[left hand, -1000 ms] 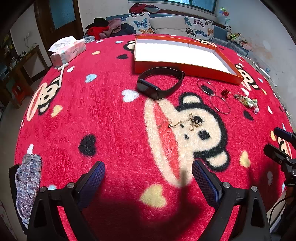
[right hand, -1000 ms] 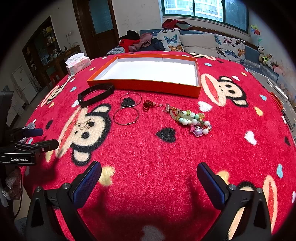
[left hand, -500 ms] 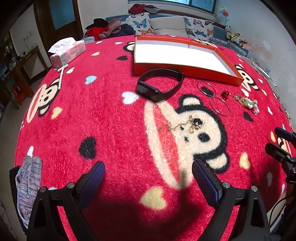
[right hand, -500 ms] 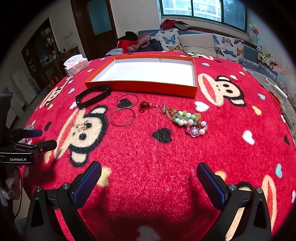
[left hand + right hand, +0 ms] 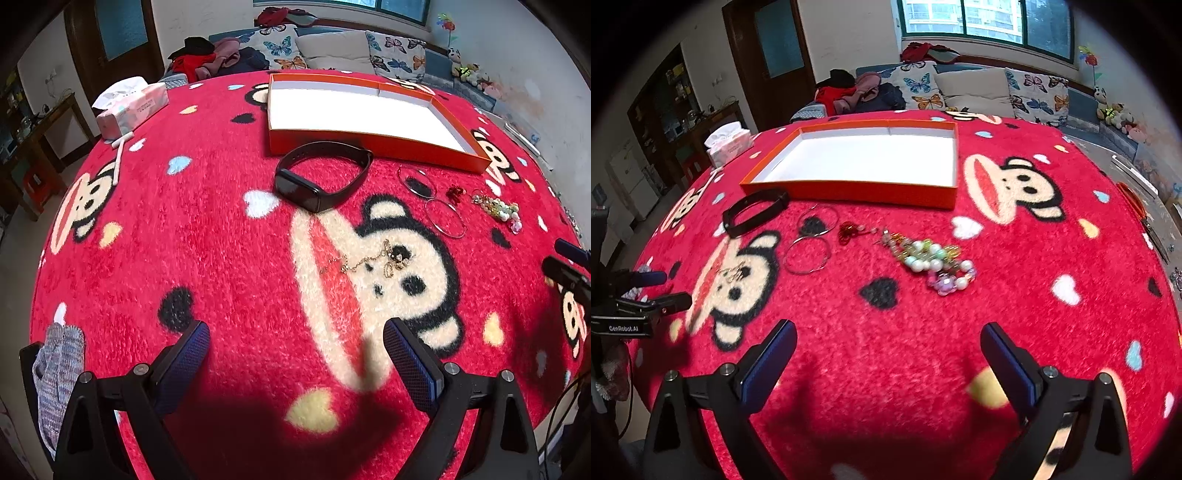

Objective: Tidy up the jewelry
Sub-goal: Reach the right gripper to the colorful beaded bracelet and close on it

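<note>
- Orange box (image 5: 849, 192) sits empty at the far side; black band (image 5: 321, 177), hoops (image 5: 809, 254) and beads (image 5: 934, 262) lie outside.
- Left claw (image 5: 295, 354) and right claw (image 5: 888, 356) gape wide, holding nothing; sorting apparently unstarted.

White lettering reading "GenRobot.AI" is showing on the black body of the left gripper (image 5: 677, 290) at the frame's left edge; no other text is reading clearly anywhere.
</note>
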`<state>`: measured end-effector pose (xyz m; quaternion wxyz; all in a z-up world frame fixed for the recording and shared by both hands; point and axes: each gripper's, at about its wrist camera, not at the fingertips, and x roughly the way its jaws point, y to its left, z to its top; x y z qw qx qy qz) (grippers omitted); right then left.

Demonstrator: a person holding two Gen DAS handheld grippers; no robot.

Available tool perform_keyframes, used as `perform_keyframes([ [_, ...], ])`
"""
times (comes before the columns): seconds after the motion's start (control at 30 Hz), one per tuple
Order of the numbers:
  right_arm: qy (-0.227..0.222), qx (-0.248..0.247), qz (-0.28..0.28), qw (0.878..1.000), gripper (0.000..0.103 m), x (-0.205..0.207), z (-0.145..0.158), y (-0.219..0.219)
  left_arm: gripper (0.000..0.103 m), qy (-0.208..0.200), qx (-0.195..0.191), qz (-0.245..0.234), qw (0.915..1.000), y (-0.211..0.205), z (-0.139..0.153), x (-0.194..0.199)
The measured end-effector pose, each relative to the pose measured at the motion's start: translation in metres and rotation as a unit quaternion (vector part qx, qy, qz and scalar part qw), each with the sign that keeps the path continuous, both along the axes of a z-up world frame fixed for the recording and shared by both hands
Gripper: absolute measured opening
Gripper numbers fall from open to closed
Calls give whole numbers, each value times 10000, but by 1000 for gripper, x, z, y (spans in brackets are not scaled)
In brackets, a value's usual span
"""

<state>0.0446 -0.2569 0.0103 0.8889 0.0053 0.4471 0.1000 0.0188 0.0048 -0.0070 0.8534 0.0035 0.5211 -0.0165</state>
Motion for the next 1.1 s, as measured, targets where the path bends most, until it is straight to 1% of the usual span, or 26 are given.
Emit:
perform_keyframes([
  [0.1, 21, -19, -45, 10000, 102, 7, -1, -7, 101, 10, 6, -20, 10000, 0, -1, 4],
  [0.2, 64, -43, -71, 9999, 98, 12, -2, -12, 101, 15, 6, -24, 10000, 0, -2, 8],
  [0.37, 116, -25, -61, 9999, 89, 21, -5, -17, 101, 28, -4, -15, 10000, 1, -2, 12],
  [0.43, 101, -47, -103, 9999, 83, 24, -5, -19, 101, 44, -1, -5, 10000, 1, -4, 15],
  [0.57, 103, 38, -92, 9999, 77, 28, -5, -19, 101, 80, 3, -1, 10000, 1, -7, 19],
  [0.7, 137, 89, -1, 9999, 58, 33, -7, -16, 101, 90, -8, -2, 10000, 0, -9, 21],
  [0.77, 139, 99, 17, 9999, 52, 35, -9, -15, 101, 94, -9, -6, 10000, 0, -9, 21],
  [0.83, 145, 110, 3, 9998, 41, 38, -10, -14, 101, 77, -14, -20, 10000, 0, -9, 21],
  [0.9, 161, 183, -18, 9997, 35, 40, -11, -15, 101, 44, -23, -42, 10000, 0, -8, 22],
  [0.93, 165, 202, -40, 9997, 32, 42, -12, -16, 101, 18, -33, -58, 10000, -1, -6, 22],
  [1.1, 174, 148, -108, 9997, 30, 46, -14, -16, 101, -69, -26, -152, 9999, -3, -1, 25],
])
